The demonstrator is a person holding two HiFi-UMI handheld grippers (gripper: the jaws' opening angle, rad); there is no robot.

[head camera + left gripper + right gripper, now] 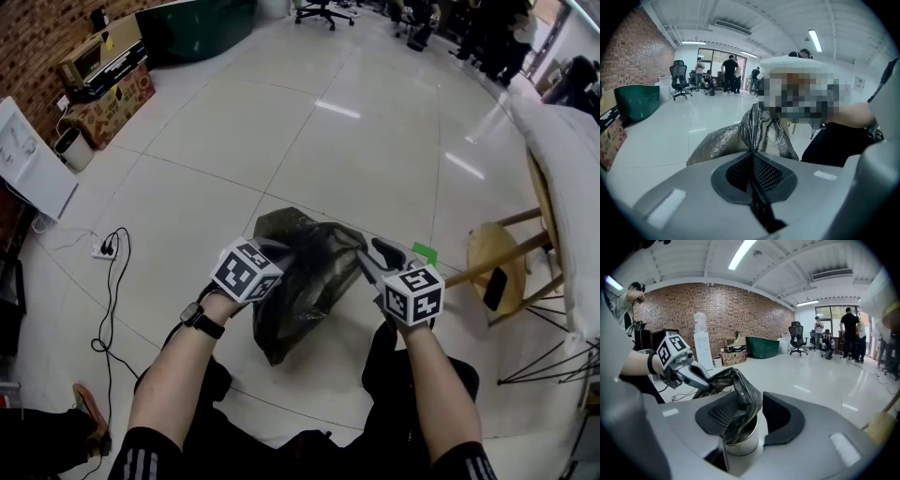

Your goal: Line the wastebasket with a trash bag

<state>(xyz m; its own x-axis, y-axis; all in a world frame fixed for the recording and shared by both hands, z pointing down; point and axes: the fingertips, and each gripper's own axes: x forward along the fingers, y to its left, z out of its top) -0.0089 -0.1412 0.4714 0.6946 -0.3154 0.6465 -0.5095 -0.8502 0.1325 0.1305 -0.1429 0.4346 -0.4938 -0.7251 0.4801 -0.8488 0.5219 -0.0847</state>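
A black trash bag (302, 274) hangs between my two grippers above the tiled floor. My left gripper (279, 251) is shut on one edge of the bag; in the left gripper view the pads (765, 174) meet with the crinkled bag (751, 127) rising out of them. My right gripper (375, 262) is open at the bag's other side. In the right gripper view (751, 416) the bag (740, 391) drapes over the left pad and into a shiny metal wastebasket (743, 444) just below the jaws. The left gripper (704, 382) shows there too, pulling the bag.
A round wooden stool (495, 251) and a cloth-covered chair (565, 164) stand to the right. A power strip with cable (106, 247) lies at left, near a white bin (70, 148) and a cardboard box (120, 97). People and office chairs are far back.
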